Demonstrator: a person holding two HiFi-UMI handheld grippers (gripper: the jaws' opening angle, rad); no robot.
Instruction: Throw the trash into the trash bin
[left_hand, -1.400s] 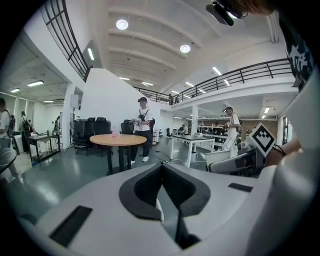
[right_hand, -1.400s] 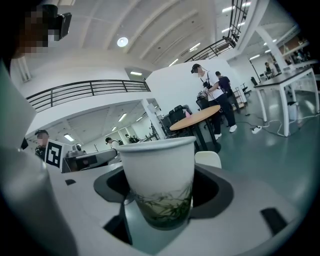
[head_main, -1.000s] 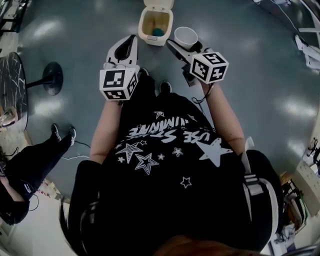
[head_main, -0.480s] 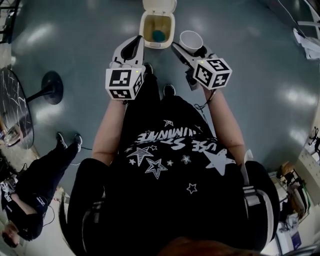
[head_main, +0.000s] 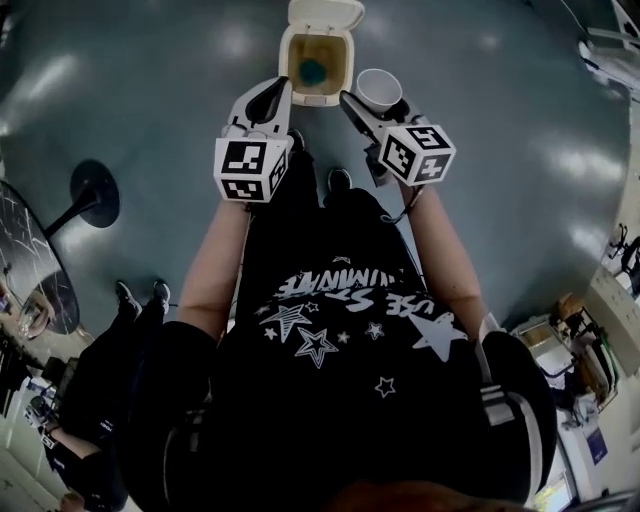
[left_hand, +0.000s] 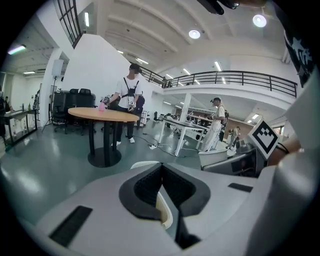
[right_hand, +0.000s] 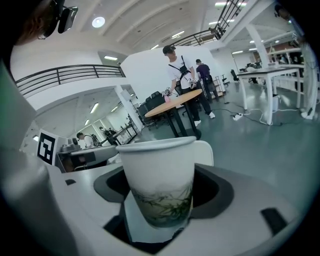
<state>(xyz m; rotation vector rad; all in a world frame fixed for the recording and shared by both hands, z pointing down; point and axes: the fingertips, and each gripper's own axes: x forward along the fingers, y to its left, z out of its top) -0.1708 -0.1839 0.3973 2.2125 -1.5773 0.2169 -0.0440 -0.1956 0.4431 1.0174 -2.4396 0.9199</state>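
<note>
The cream trash bin (head_main: 315, 65) stands on the floor straight ahead with its lid (head_main: 325, 12) flipped up; something blue lies inside. My right gripper (head_main: 368, 96) is shut on a white paper cup (head_main: 377, 87), held upright just right of the bin's rim. In the right gripper view the cup (right_hand: 160, 180), printed with green leaves, fills the jaws, with the bin lid (right_hand: 203, 152) behind it. My left gripper (head_main: 277, 90) is shut and empty, its tip at the bin's left front corner. In the left gripper view the bin rim (left_hand: 165, 212) shows beyond the closed jaws.
A round table (head_main: 30, 260) with a black pedestal base (head_main: 95, 195) is at the left, and another person stands at the lower left. Shelving lines the right edge. In the left gripper view people stand by a round table (left_hand: 102, 115) and desks.
Both grippers have moved forward and down toward the bin, the cup still held. The bin now sits closer between the two gripper tips.
</note>
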